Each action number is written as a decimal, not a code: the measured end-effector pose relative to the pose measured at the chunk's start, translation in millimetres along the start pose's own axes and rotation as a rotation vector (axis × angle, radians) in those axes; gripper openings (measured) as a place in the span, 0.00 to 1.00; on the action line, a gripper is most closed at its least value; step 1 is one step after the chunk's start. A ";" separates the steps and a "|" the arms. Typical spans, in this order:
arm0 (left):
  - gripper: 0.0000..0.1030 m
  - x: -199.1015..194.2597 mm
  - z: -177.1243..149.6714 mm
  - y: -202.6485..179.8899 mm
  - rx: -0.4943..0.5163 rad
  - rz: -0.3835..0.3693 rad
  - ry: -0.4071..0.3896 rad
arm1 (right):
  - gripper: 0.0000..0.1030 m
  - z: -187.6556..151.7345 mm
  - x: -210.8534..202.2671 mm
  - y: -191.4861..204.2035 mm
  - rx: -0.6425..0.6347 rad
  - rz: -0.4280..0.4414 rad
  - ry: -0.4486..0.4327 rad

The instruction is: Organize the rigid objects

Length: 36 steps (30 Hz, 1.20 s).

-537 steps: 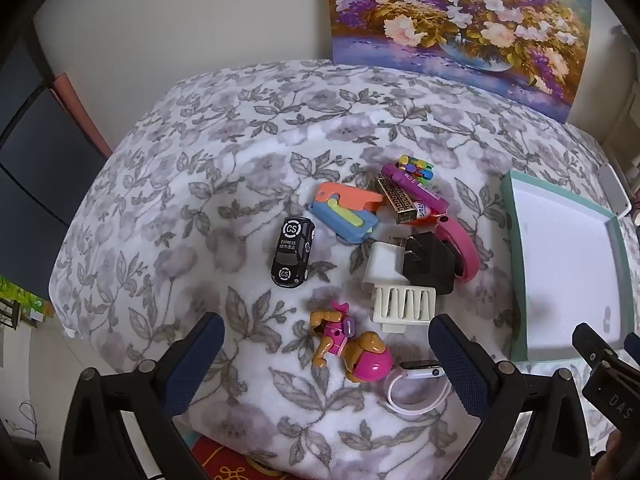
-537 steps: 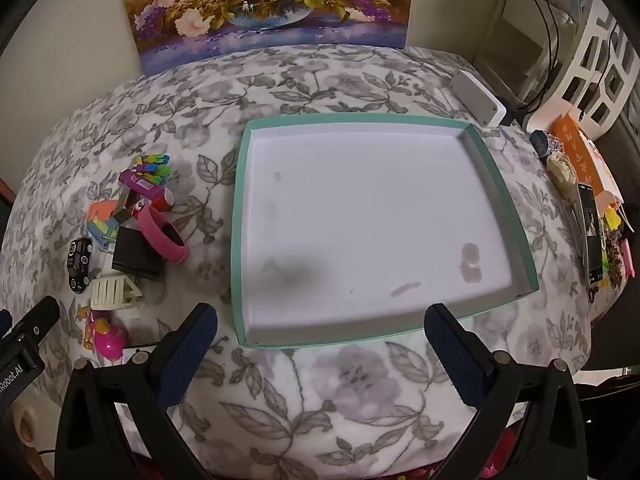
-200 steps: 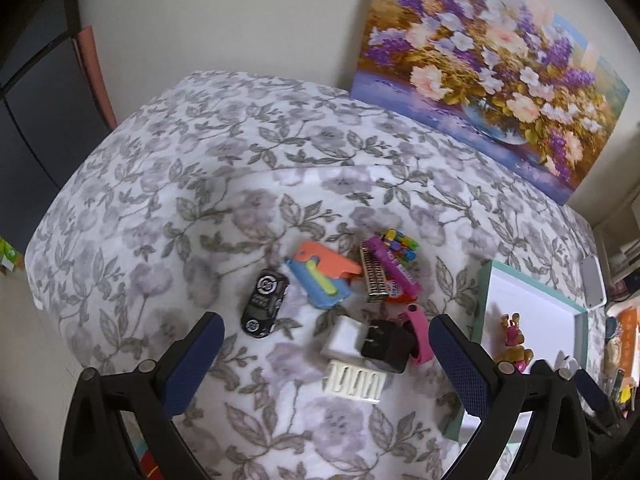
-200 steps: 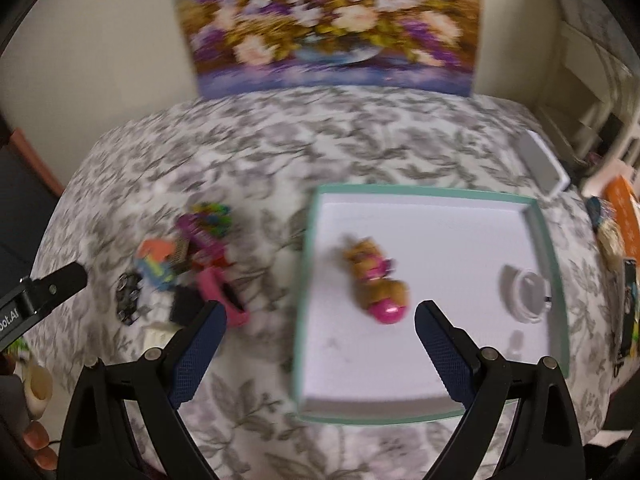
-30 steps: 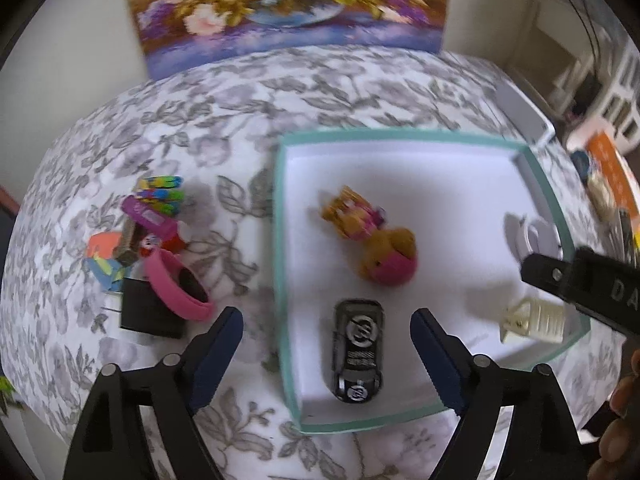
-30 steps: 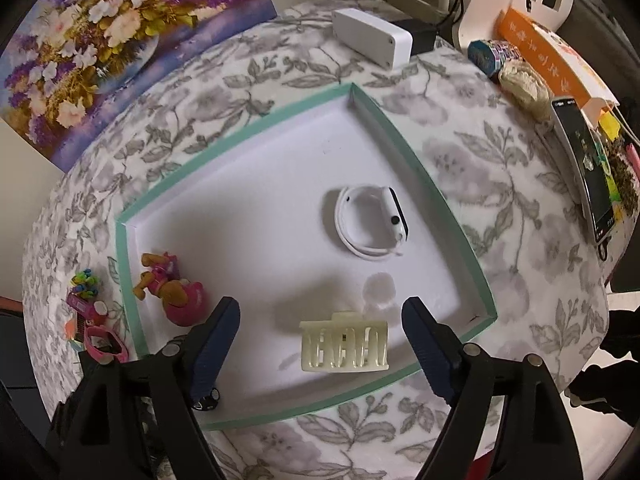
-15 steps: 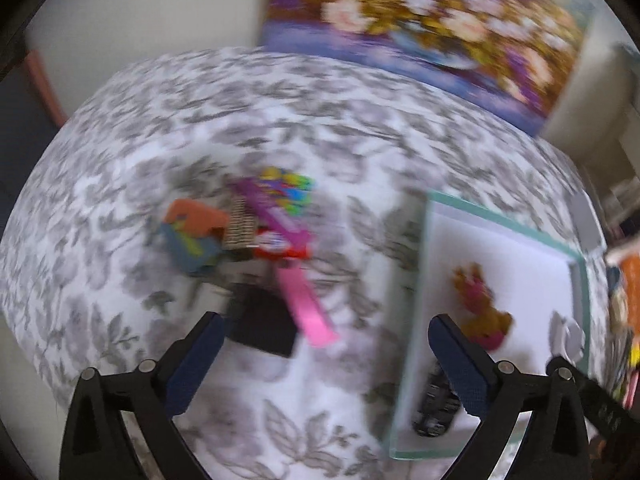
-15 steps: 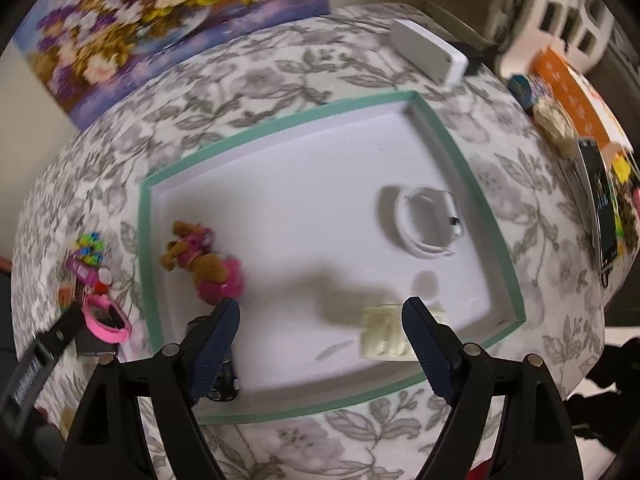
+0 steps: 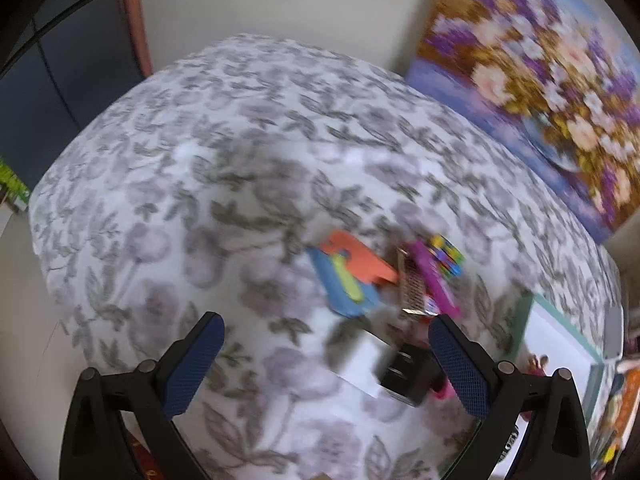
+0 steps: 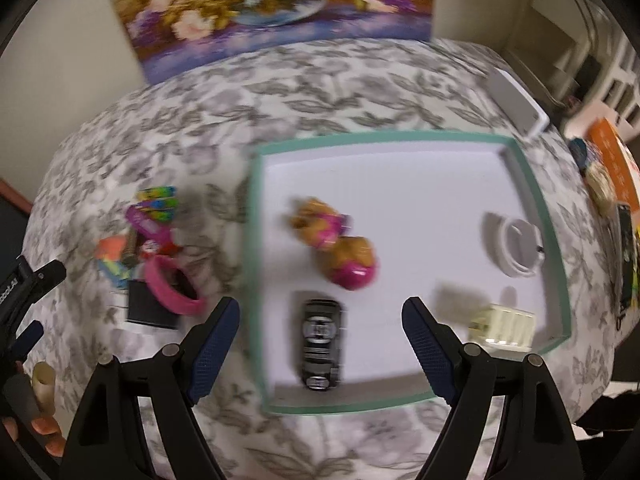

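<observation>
Both tools empty, fingers spread wide! The left tool [image 9: 324, 364] hangs above the pile on the flowered table [image 9: 200, 168], just left of the teal-rimmed tray [image 10: 400, 136]. The right tool [image 10: 320, 340] hovers over the tray's near edge, right above the black toy car [image 10: 321, 342]. Also in the tray: a pink-and-tan toy figure [image 10: 340, 248], a white watch [image 10: 516, 250] and a cream slotted piece [image 10: 504, 324]. Outside it wait a white charger block [image 9: 360, 360], a black adapter [image 9: 412, 372], a pink bracelet [image 10: 172, 288] and an orange-and-blue toy [image 9: 348, 276]. Likely next: the charger or adapter. These look stiff, light, smooth-sided, so I'd pinch across the flat faces, squarely, or they may slip. View's blurred, mind.
</observation>
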<state>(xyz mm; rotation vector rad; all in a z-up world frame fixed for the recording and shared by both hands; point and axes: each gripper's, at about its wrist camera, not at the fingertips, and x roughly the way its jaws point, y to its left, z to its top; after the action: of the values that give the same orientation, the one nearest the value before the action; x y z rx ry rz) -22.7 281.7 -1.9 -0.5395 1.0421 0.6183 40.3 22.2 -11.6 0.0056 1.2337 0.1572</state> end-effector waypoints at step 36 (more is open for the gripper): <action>1.00 57.8 6.9 20.1 -0.021 -0.051 0.169 | 0.48 6.2 53.2 94.2 -0.124 0.174 0.022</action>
<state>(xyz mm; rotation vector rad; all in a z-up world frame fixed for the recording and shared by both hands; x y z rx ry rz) -11.1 312.8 -53.8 -0.6430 1.1781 0.5460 52.3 122.5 -51.1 0.0037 1.2435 0.3857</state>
